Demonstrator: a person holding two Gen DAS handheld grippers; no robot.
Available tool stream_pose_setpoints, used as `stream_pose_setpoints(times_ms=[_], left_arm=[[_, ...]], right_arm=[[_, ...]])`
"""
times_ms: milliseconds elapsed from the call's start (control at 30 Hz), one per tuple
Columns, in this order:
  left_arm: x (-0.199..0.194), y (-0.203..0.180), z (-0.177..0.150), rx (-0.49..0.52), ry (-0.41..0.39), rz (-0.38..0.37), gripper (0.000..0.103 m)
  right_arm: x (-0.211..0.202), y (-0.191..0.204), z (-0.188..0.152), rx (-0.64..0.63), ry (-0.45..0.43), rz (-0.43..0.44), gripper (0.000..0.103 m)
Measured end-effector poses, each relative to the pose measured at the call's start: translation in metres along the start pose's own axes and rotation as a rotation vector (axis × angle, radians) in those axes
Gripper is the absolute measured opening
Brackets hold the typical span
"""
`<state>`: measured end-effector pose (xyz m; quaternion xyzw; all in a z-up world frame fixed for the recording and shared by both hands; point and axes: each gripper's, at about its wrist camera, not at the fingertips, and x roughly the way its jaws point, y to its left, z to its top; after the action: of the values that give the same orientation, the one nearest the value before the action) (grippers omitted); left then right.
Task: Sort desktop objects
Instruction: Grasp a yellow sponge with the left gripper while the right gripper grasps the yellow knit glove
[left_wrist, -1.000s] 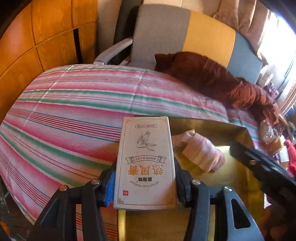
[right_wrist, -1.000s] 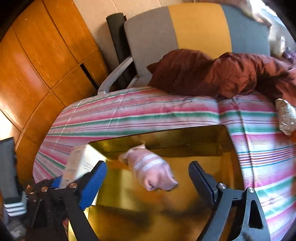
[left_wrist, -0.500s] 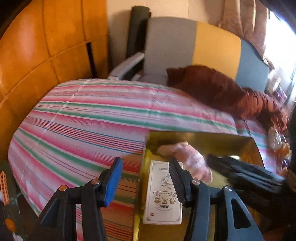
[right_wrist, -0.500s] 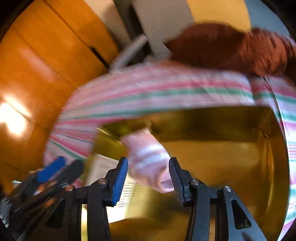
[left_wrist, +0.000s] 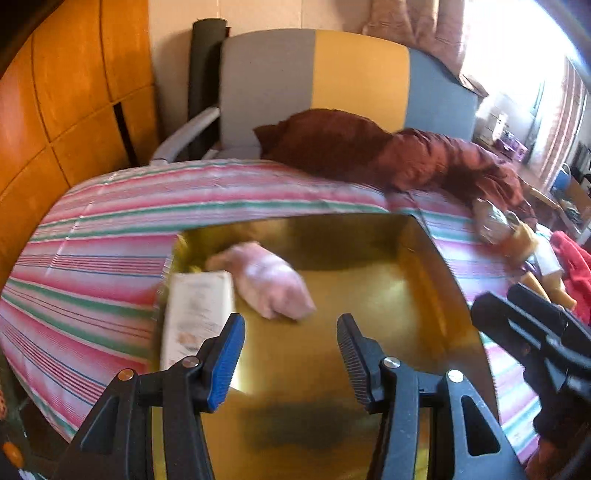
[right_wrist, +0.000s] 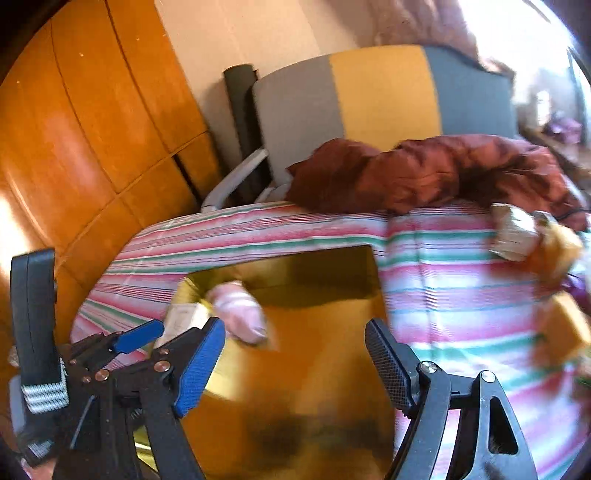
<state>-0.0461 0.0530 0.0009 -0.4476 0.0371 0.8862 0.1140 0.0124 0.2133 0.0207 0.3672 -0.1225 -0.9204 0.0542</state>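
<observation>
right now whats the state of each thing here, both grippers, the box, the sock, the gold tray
left gripper: open, empty, over the gold tray
right gripper: open, empty
white box: lying flat at the tray's left edge, released
pink sock: bunched, lying in the tray beside the box
gold tray: open-topped, on the striped cloth

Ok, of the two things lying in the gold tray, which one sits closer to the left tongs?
The white box, flat along the gold tray's left wall beside the blue pad; the pink sock lies farther back.

Tray's (left_wrist: 424, 266) right half lies bare; sock (left_wrist: 271, 282) and box (left_wrist: 197, 314) crowd left.
</observation>
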Motion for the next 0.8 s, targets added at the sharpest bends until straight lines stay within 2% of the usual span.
stream_pose_setpoints(times_ms=[333,533,800], left_arm=[[-0.017,-0.079,-0.014,0.139,-0.002,-0.073,0.053],[-0.022,-0.124,-0.016,0.232,-0.002,-0.116,0.053],[-0.016,-0.172,-0.019,0.299,0.033,-0.158,0.053]], right_arm=[[-0.049,-0.069,-0.04,0.085,-0.046,-0.162,0.079],[-0.066,-0.119,-0.054,0.109,-0.055,-0.32,0.079],[-0.089,-0.227,-0.053,0.241,-0.031,-0.536,0.079]])
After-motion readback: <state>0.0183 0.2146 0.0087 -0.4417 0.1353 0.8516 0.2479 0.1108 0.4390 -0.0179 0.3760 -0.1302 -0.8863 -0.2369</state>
